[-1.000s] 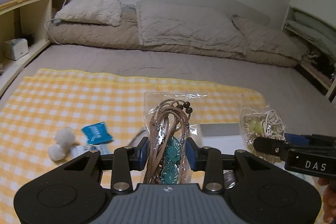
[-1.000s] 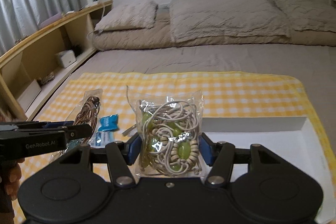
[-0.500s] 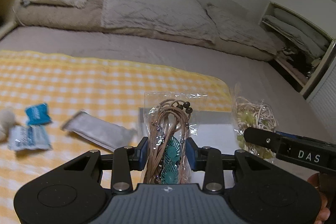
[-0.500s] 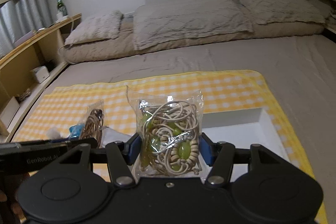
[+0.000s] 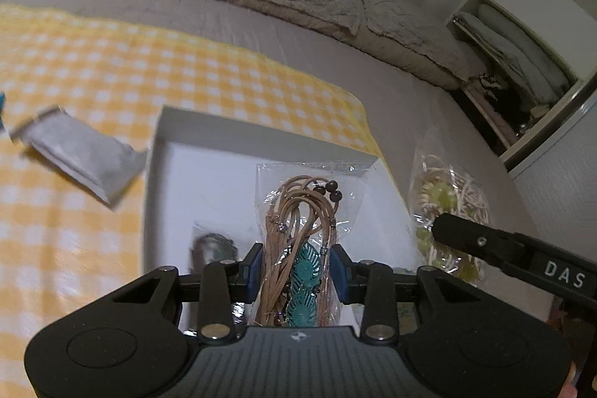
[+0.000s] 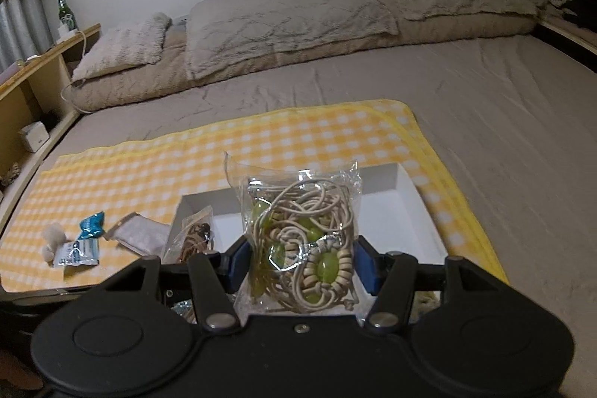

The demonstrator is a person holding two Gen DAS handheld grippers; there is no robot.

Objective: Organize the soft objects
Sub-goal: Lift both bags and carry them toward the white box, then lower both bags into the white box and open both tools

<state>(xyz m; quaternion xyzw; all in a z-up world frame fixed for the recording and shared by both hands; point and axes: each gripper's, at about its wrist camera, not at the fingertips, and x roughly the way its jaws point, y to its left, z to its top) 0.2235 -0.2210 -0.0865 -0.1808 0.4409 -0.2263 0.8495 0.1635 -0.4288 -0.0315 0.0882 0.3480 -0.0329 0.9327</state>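
My left gripper (image 5: 296, 265) is shut on a clear bag of brown cord with teal leaf charms (image 5: 298, 230) and holds it over the white box (image 5: 175, 152). My right gripper (image 6: 300, 262) is shut on a clear bag of cream cord with green beads (image 6: 302, 230) above the same white box (image 6: 405, 185). In the left wrist view the right gripper's bag (image 5: 447, 200) hangs at the box's right edge. In the right wrist view the brown-cord bag (image 6: 194, 235) shows at the box's left end. A small dark item (image 5: 214, 245) lies inside the box.
The box sits on a yellow checked cloth (image 6: 261, 144) spread on a grey bed. A grey pouch (image 6: 140, 235), blue packets (image 6: 87, 234) and a white fluffy ball (image 6: 52, 237) lie left of the box. Pillows (image 6: 283, 17) line the headboard. Wooden shelves (image 6: 33, 69) stand at the left.
Both grippers have moved right and forward with their bags and now hang over the white box, tilted down toward it. Both grips are unchanged.
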